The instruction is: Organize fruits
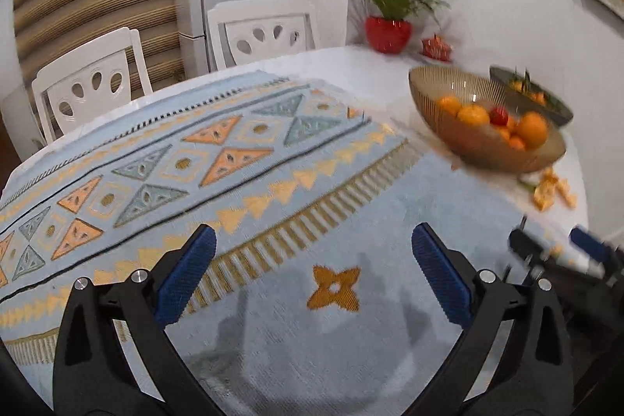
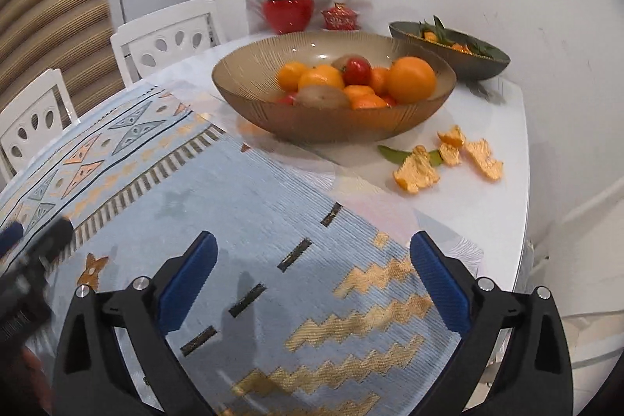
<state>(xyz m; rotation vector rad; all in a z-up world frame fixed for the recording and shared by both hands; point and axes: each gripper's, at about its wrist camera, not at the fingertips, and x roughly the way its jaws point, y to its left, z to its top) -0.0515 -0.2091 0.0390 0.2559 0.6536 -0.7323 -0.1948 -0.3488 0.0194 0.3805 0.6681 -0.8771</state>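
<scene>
Orange citrus is sitting piled in the ribbed amber glass bowl (image 2: pixel 331 92) ahead of your right gripper (image 2: pixel 312 283), the nearer one, while you are holding both it and the left gripper (image 1: pixel 312 275) wide and empty.

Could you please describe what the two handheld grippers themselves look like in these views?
Both the left gripper and the right gripper look alike: matte black angular finger arms with triangular cut-outs, silver round bolt heads at the joints, and ribbed blue pads on the inner faces. No cables or sleeves show.
</scene>
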